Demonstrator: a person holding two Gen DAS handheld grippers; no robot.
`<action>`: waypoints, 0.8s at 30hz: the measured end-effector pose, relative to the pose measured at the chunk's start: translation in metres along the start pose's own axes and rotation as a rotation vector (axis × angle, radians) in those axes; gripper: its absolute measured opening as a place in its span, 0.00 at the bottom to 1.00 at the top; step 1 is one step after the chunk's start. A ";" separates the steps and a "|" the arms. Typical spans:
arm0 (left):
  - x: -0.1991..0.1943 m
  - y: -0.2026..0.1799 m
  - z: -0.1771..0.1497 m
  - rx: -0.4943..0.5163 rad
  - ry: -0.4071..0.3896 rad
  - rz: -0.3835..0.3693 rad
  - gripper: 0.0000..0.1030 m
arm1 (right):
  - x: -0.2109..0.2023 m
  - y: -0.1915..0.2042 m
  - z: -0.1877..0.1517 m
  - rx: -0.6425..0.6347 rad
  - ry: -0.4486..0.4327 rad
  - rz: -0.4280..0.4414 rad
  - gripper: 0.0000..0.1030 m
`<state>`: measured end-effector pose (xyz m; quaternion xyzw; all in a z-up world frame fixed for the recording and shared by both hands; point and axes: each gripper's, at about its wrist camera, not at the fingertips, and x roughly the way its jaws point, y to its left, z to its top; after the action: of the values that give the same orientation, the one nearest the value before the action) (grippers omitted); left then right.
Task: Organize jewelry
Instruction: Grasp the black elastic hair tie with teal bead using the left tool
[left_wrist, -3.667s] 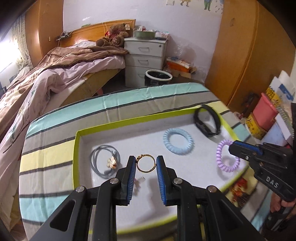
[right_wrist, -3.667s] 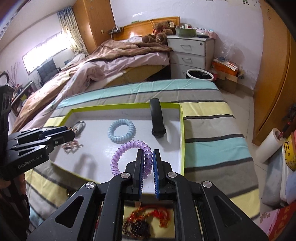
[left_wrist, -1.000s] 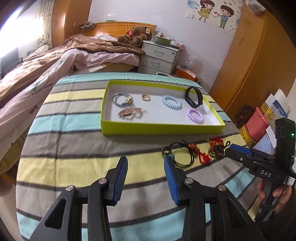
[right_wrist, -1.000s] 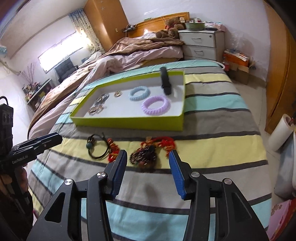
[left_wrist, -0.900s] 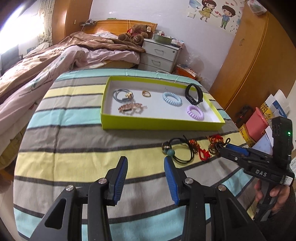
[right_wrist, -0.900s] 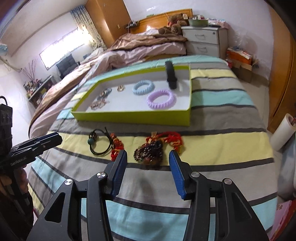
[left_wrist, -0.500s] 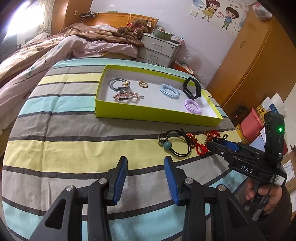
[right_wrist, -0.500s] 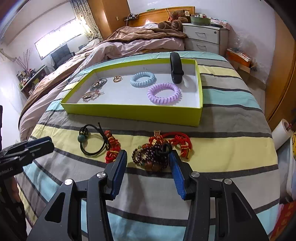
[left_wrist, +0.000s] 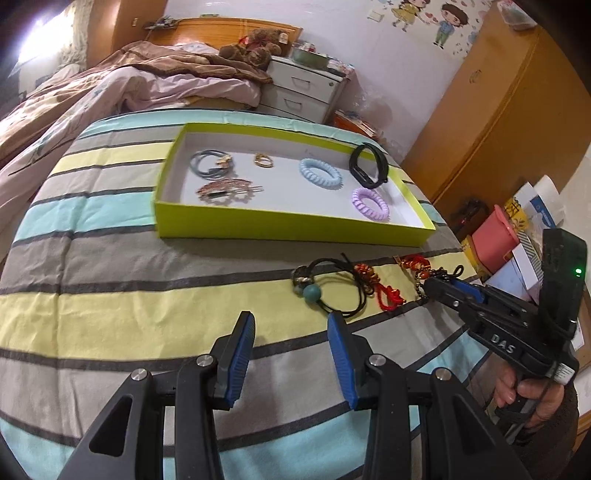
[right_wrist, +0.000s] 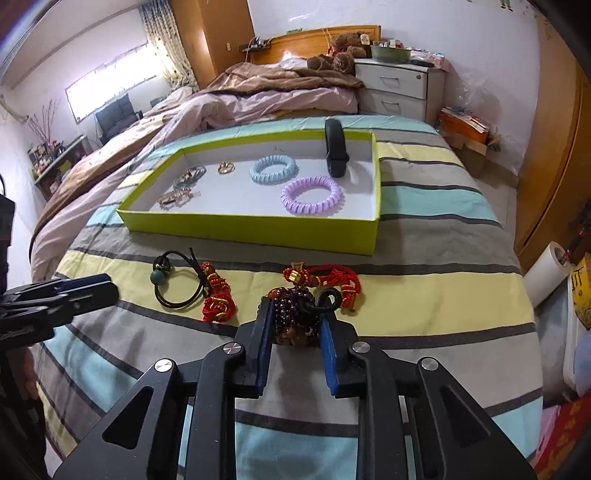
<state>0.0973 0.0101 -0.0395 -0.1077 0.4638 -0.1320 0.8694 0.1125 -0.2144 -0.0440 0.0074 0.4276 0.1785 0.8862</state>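
Our right gripper (right_wrist: 295, 325) has just been closing its jaws around the beaded bracelet (right_wrist: 293, 314) on the striped cloth.

The dark purple and brown beads sit between both blue pads, near the front edge of the table's striped cloth (right_wrist: 424, 295), beside a red knotted cord (right_wrist: 332, 278) and a black hair tie (right_wrist: 177, 280). Behind them the lime-green tray (right_wrist: 258, 229) holds a purple coil band (right_wrist: 312, 195), a blue coil band (right_wrist: 273, 168), a black wristband (right_wrist: 334, 147), a small gold ring and a clip. Our left gripper (left_wrist: 291, 332) hangs open over bare cloth, holding nothing. Beyond the table's far edge we see an unmade bed (right_wrist: 258, 96), a white nightstand (right_wrist: 399, 88) and wooden wardrobes.
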 end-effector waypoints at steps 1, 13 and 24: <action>0.004 -0.001 0.002 0.004 0.009 0.002 0.39 | -0.004 -0.002 -0.001 0.010 -0.010 0.004 0.23; 0.036 -0.023 0.019 0.084 0.033 0.107 0.39 | -0.026 -0.013 -0.011 0.057 -0.058 0.030 0.23; 0.046 -0.040 0.017 0.185 0.031 0.225 0.39 | -0.039 -0.018 -0.012 0.075 -0.093 0.048 0.23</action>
<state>0.1308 -0.0420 -0.0539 0.0277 0.4722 -0.0777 0.8776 0.0863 -0.2454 -0.0253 0.0593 0.3918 0.1831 0.8997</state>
